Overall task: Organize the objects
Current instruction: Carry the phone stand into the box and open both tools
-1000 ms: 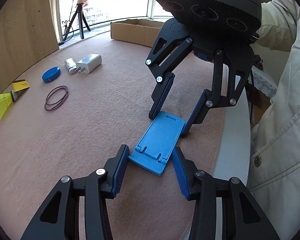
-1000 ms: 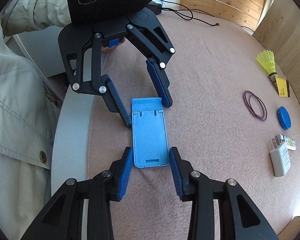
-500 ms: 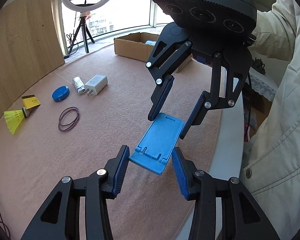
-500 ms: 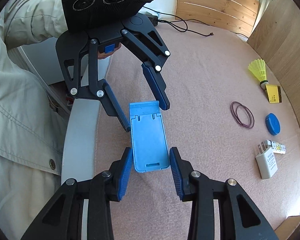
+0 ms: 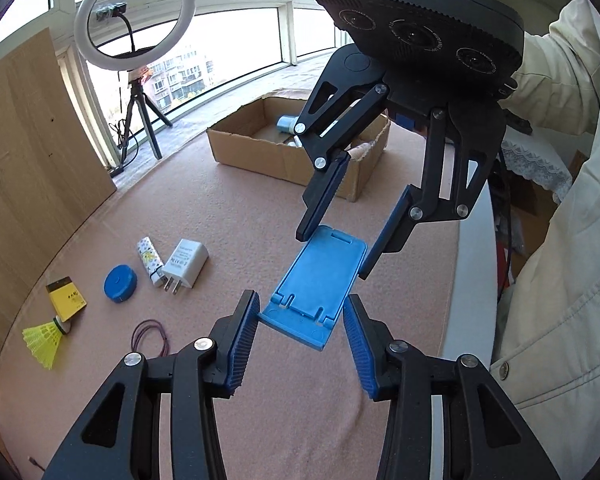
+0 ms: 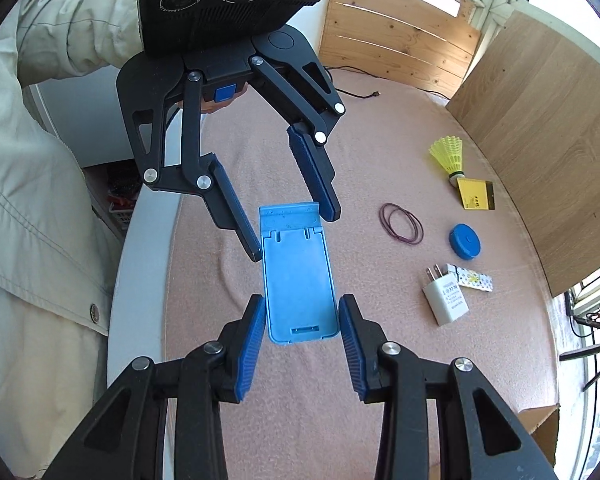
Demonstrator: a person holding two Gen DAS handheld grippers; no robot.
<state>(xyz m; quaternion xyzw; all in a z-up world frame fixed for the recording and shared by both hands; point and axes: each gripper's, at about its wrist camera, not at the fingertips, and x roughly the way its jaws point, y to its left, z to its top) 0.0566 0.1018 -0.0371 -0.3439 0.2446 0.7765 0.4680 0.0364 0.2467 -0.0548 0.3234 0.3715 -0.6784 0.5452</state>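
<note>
The flat blue plastic phone stand [image 5: 318,280], which lay on the pink-clothed table [image 5: 228,216] a second ago, now hangs clear above it, so the carry toward the open cardboard box [image 5: 260,148] at 12 o'clock seems under way. The left claw [image 5: 298,330] pinches its hinged end and the right claw [image 6: 300,332] its slotted end. Left on the table at 9 o'clock: one yellow shuttlecock [image 5: 44,338], one yellow card [image 5: 66,298], one blue round case [image 5: 119,283], one patterned lighter [image 5: 150,254], one white charger plug [image 5: 184,262], two purple rubber bands [image 5: 150,336].
</note>
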